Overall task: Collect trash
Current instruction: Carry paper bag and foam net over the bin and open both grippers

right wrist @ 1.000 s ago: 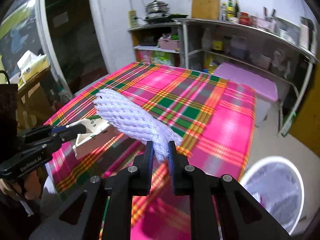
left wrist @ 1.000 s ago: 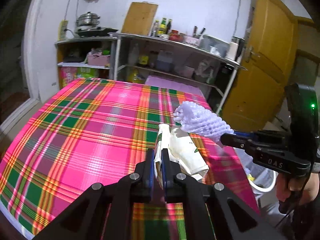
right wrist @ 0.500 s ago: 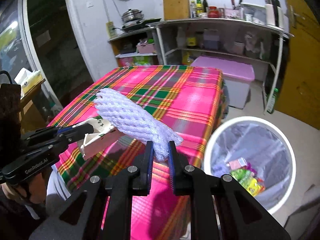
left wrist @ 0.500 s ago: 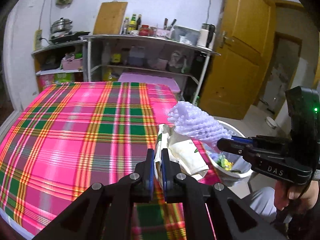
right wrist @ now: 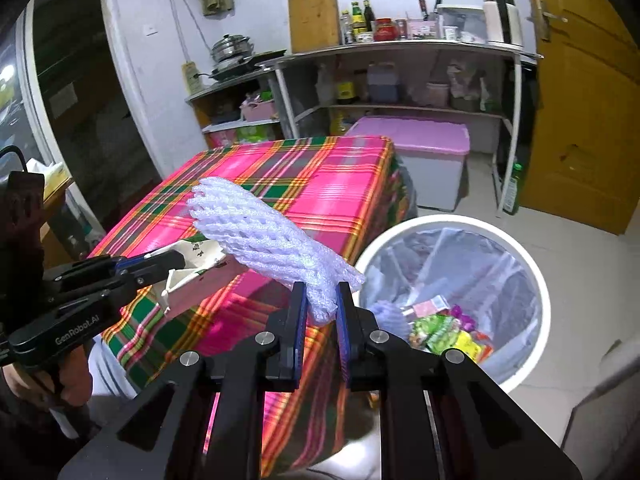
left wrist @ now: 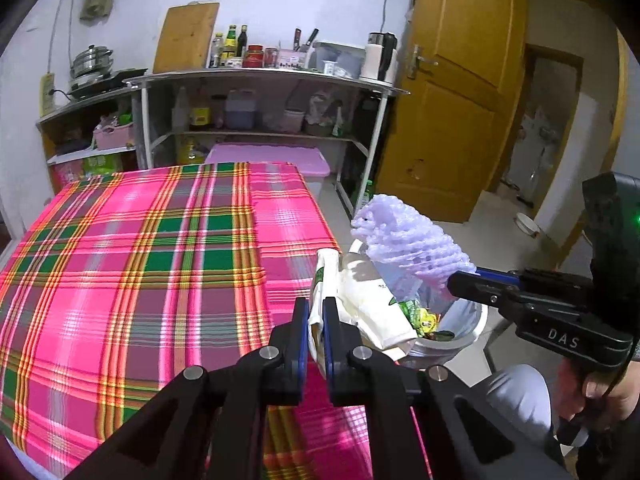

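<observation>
Carry step: left tool (left wrist: pixel 316 320) clamps a crumpled carton (left wrist: pixel 360 300), right tool (right wrist: pixel 322 312) clamps a foam net (right wrist: pixel 264 236), both beside the bin (right wrist: pixel 536 280); next, move over it and release.

Left tool (left wrist: pixel 316 320) pinches a crumpled carton (left wrist: pixel 360 304) beside the bin (left wrist: pixel 460 332).

trash bin (left wrist: pixel 460 340) mostly hidden behind carton (left wrist: pixel 372 304); bin's lower rim (right wrist: pixel 520 380) behind right gripper (right wrist: pixel 320 312).

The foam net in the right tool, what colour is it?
Pale lilac, almost white; the foam net shows best in the right wrist view.
</observation>
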A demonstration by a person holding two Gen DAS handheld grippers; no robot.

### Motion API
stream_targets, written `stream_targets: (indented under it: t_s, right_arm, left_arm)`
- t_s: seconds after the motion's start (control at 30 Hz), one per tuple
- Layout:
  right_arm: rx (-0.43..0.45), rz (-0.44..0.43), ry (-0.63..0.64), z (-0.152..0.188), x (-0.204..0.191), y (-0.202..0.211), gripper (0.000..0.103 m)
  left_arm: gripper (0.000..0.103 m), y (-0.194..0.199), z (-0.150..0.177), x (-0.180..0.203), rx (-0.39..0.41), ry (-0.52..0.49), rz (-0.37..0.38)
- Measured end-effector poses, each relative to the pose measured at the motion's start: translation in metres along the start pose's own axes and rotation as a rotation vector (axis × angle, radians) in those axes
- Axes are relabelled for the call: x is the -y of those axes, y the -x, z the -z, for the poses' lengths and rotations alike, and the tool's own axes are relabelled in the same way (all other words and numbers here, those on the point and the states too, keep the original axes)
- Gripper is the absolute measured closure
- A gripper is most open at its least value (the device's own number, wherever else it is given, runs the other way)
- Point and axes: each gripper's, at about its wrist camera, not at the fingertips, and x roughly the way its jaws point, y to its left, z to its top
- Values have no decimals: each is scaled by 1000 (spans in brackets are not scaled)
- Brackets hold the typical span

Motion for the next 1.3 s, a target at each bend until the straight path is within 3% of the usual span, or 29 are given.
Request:
stream_targets:
  t_s: [0.63,1.07,1.3]
  right_arm:
    - [-10,95,-146,17,71,4,88]
    - [-101,184,-253,34,125,-14,86]
    - [-145,210,-278,38,141,-27,79]
  left_arm:
    - [97,-48,-14,43,-55,-77,68]
    - [96,-108,-22,77,-140,-127,128]
    - [96,-138,-23,91,-185,-146,132]
